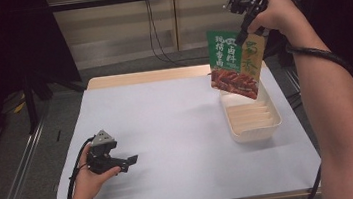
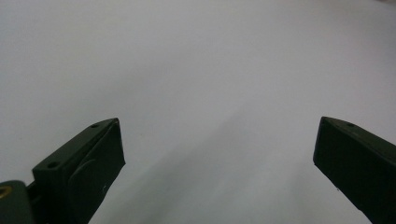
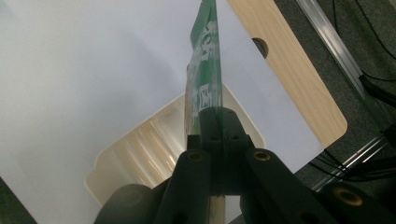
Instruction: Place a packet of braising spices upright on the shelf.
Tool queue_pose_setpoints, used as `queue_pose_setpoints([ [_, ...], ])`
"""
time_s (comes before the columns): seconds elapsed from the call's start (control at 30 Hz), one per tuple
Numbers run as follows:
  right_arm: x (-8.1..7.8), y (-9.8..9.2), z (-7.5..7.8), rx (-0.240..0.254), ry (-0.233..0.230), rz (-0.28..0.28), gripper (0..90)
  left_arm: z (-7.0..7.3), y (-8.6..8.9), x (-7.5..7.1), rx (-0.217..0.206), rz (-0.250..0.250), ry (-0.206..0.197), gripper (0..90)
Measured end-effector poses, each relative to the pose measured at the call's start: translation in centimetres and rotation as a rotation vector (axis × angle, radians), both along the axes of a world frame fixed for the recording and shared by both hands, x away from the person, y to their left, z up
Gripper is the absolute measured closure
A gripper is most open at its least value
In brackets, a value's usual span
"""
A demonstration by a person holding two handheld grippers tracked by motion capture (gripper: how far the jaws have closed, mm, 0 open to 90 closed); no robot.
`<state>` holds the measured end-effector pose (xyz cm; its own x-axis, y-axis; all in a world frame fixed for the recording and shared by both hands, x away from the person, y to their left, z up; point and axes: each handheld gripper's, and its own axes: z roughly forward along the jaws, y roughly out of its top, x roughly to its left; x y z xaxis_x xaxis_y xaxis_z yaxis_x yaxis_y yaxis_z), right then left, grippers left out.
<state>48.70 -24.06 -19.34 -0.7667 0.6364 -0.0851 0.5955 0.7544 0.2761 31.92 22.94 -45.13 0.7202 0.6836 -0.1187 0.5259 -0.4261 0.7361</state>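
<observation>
I am pinching the snack pouch (image 1: 234,62) by its top edge in my right gripper (image 1: 246,30), hanging it over the white tray (image 1: 267,125) for lowering in. My left gripper (image 1: 124,162) is idling, spread wide, on the bench (image 1: 166,115).

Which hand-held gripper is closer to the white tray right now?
Right. The right hand-held gripper hangs above the white tray, pinching a green food packet over it. The left hand-held gripper rests on the table's near left, well apart from it.
</observation>
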Motion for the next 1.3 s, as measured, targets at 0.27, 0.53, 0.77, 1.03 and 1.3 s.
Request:
queue_pose_setpoints([
  [0.27, 0.1, -0.7, -0.1, -0.002, 0.003, -0.006, 90.0, 0.0, -0.1, 0.0, 0.003, -0.004, 0.006, 1.8],
  [0.53, 0.0, -1.5, -0.1, -0.005, -0.001, -0.021, 90.0, 0.0, -0.1, 0.0, 0.005, 0.002, 0.000, 1.9],
  [0.77, -0.1, -2.1, -0.4, -0.018, 0.002, -0.025, 90.0, 0.0, -0.1, 0.0, 0.018, 0.008, -0.003, 1.9],
  [1.03, -0.1, -2.6, -0.8, -0.023, 0.006, -0.030, 90.0, -0.1, -0.1, 0.0, 0.014, 0.005, -0.002, 2.0],
  [1.3, -0.1, -2.7, -1.2, -0.025, 0.003, -0.019, 90.0, -0.1, -0.2, 0.0, 0.012, 0.008, 0.001, 2.0],
])
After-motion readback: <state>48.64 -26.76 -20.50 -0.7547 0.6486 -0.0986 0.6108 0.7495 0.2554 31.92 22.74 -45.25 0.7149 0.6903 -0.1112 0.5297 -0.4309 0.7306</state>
